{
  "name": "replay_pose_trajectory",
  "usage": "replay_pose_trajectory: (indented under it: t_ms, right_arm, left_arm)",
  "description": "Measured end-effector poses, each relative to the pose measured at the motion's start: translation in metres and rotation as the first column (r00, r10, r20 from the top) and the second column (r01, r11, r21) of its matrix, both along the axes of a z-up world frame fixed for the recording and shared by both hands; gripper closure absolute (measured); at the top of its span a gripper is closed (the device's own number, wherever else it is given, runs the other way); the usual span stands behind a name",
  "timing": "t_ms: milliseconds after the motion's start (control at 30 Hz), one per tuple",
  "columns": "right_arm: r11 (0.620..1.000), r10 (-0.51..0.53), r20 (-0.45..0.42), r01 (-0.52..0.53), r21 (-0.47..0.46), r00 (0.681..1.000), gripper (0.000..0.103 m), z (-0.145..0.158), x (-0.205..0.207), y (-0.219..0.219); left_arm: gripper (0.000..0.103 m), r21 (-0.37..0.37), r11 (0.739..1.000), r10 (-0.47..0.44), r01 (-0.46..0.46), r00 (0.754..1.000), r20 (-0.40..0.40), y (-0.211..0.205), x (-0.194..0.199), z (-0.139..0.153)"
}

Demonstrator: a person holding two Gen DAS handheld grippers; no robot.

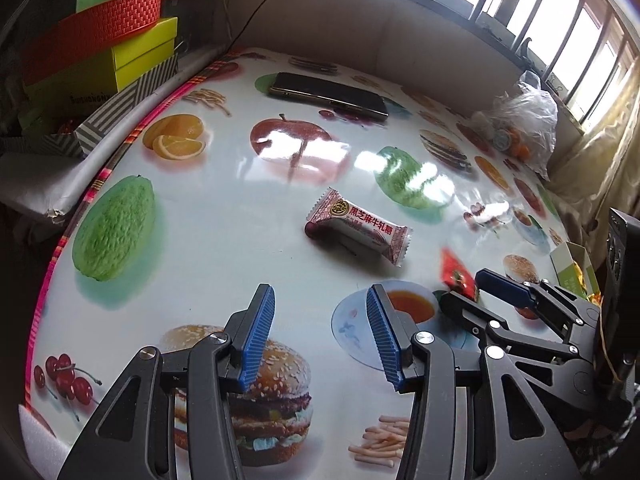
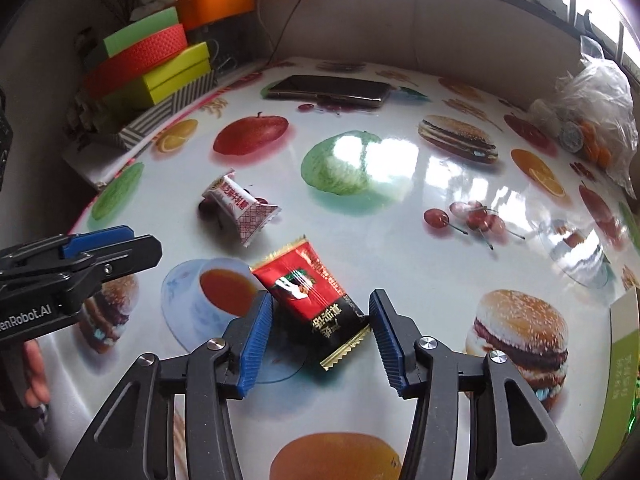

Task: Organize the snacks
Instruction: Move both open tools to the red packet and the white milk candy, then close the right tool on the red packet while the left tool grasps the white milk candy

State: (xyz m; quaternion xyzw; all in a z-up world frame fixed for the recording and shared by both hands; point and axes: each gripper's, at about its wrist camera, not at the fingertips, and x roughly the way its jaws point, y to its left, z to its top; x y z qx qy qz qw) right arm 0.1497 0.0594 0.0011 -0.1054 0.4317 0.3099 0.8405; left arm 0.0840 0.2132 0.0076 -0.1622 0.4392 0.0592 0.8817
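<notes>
Glossy food-printed tabletop (image 1: 224, 216) fills the left wrist view: the left gripper (image 1: 320, 336) has its fingers spread and empty, the white candy (image 1: 358, 226) lying well ahead of them. Right wrist view: the right gripper (image 2: 318, 340) fingers stand spread around the red-and-black snack packet (image 2: 314, 304), not pressing. Centre it, then close squarely.

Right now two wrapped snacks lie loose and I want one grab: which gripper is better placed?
Right. The right gripper has open jaws astride the red-and-black snack. The left gripper is open over bare table, short of the white candy.
</notes>
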Motion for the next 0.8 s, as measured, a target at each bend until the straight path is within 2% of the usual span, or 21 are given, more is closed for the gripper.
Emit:
replay_pose_trajectory:
  t_ms: [300,533,733,800]
  right_arm:
    - [1.000,0.005,-0.007,-0.005,-0.014,1.000,0.053,-0.002,0.005,0.002]
    - [0.999,0.030,0.033,-0.029,-0.041,0.999,0.053,0.002,0.004,0.006]
    - [0.999,0.010,0.013,-0.010,-0.038,1.000,0.053,-0.003,0.009,0.008]
    - [0.999,-0.001,0.011,0.001,-0.032,1.000,0.060,-0.003,0.009,0.007]
  left_arm:
    - [0.054,-0.001,1.000,0.002,-0.002,1.000,-0.005,0.002,0.005,0.000]
    - [0.054,-0.004,1.000,-0.001,0.001,1.000,-0.008,0.004,0.010,-0.001]
    - [0.054,-0.009,1.000,-0.004,0.004,1.000,-0.011,0.003,0.015,0.000]
    - [0.054,-0.012,1.000,-0.004,0.004,1.000,-0.013,0.003,0.017,0.000]
